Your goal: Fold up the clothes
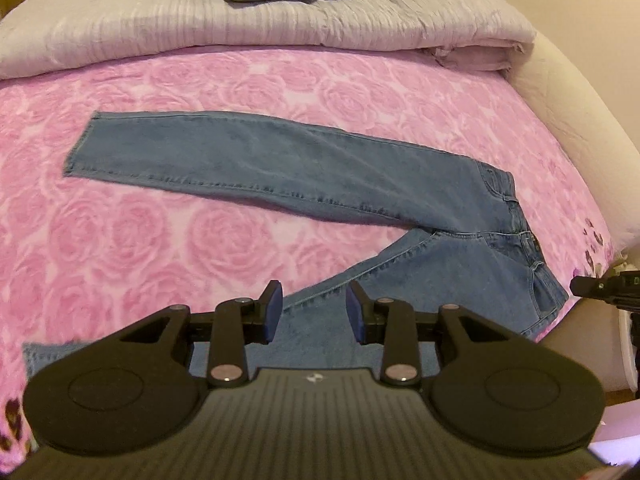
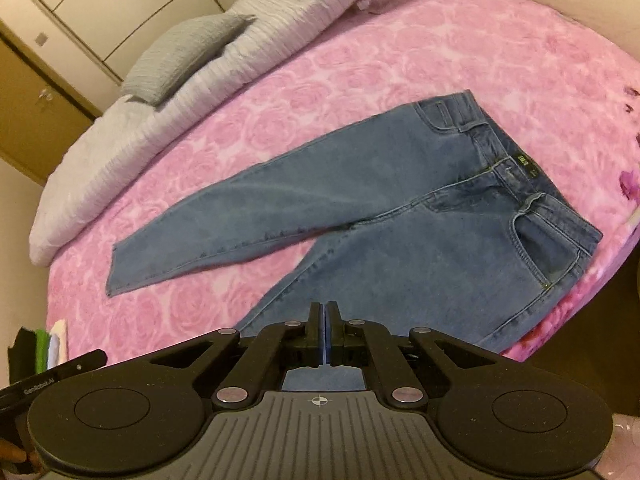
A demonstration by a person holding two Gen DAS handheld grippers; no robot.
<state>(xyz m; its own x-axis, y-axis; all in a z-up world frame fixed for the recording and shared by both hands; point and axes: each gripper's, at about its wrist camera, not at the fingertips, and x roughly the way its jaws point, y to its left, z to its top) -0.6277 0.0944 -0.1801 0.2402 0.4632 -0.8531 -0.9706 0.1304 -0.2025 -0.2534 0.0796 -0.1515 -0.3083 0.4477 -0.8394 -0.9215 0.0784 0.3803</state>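
Faded blue jeans (image 1: 304, 168) lie flat on the pink rose-patterned bed (image 1: 160, 240), legs splayed in a V. The left gripper (image 1: 314, 312), pads apart, hovers over the nearer leg. The right gripper (image 2: 325, 332), pads pressed together and holding nothing, also hovers over that leg.

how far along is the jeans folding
Done: jeans spread flat on the pink blanket, legs splayed apart. In hand: nothing; left gripper open above the near leg, right gripper shut, apparently empty. Left: every fold.
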